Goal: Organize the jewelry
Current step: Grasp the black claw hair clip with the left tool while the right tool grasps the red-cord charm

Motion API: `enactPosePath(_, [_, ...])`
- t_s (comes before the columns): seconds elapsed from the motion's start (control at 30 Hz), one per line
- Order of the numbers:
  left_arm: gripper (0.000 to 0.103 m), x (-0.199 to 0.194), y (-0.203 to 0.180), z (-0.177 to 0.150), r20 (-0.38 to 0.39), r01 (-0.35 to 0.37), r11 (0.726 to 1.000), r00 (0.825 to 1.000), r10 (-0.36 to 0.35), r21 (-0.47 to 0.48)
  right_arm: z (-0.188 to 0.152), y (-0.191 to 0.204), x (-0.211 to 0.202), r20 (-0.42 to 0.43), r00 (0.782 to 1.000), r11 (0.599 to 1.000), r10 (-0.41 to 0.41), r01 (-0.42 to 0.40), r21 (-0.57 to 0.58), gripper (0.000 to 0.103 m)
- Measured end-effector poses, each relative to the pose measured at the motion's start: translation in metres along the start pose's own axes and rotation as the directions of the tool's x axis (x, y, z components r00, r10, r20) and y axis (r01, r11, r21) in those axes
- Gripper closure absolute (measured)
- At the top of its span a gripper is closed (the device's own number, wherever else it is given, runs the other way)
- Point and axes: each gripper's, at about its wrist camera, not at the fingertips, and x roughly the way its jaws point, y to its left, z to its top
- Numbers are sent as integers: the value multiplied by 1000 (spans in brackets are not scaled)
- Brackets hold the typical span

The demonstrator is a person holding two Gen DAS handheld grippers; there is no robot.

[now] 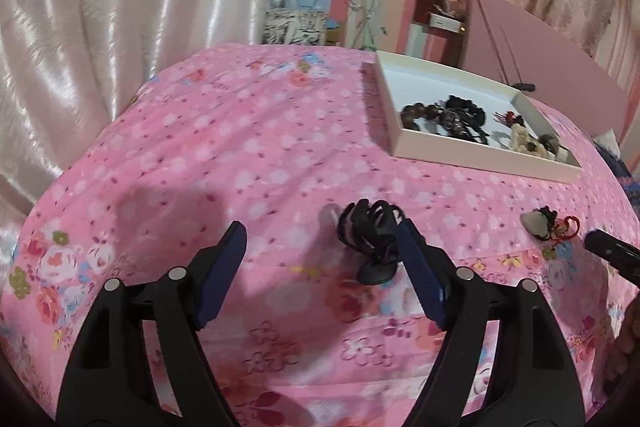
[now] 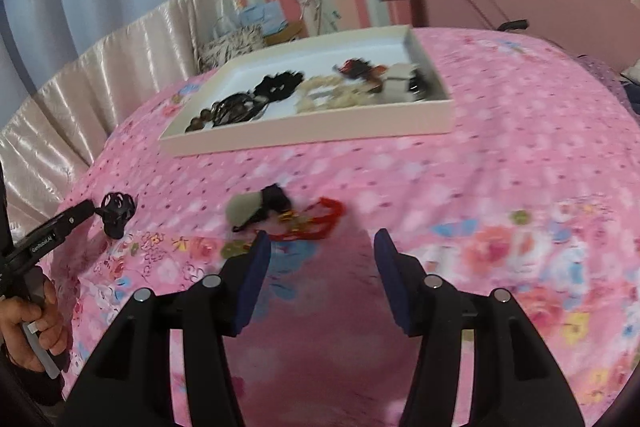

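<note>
Pink floral bedsheet [image 1: 248,155] is the work surface, satin curtain behind it. White tray [image 1: 476,158] sits toward the far right side of the sheet, already holding dark beads, a black scrunchie and a cream piece.

Left gripper [image 1: 320,239]: jaws wide open, nothing held. Black hair claw [image 1: 370,239] stands on the sheet near the middle, touching or just inside the gripper's right finger, well off centre of the gap. Needs a shift right before closing.

Right gripper [image 2: 322,247]: also open and empty. Small pile just beyond its left fingertip: beige-and-black piece [image 2: 256,209] with a red cord charm [image 2: 320,223] tangled against it. Frame is blurred here, can't tell if they're joined.

Handling, my read:
- Hair claw: light, rigid plastic, teeth springy. Grab across the body near the hinge, not the teeth, or it may twist out.
- Red cord: soft, limp, will drape and snag. Pinch at the knot or metal bits.
- Sheet is soft, so pressing down will bunch fabric into the jaws.

Two loose groups left outside the tray, so the task looks mostly done.
</note>
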Motion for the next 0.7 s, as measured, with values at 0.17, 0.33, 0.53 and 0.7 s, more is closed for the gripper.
enactPosePath(0.17, [26, 1, -5, -1, 3, 67, 998, 998, -67, -3, 2, 13, 17, -26, 999, 1000, 28, -28, 5, 49])
enactPosePath(0.33, [26, 16, -22, -3, -36, 79, 996, 996, -77, 41, 9, 26, 31, -44, 999, 999, 32, -33, -11, 49])
enactPosePath(0.53, [26, 42, -35, -4, -133, 53, 996, 990, -43, 67, 16, 39, 45, -61, 998, 999, 15, -17, -32, 47])
enactPosePath(0.7, [33, 51, -37, -2, -160, 63, 996, 986, -53, 58, 22, 50, 56, -75, 997, 997, -33, 27, -77, 51])
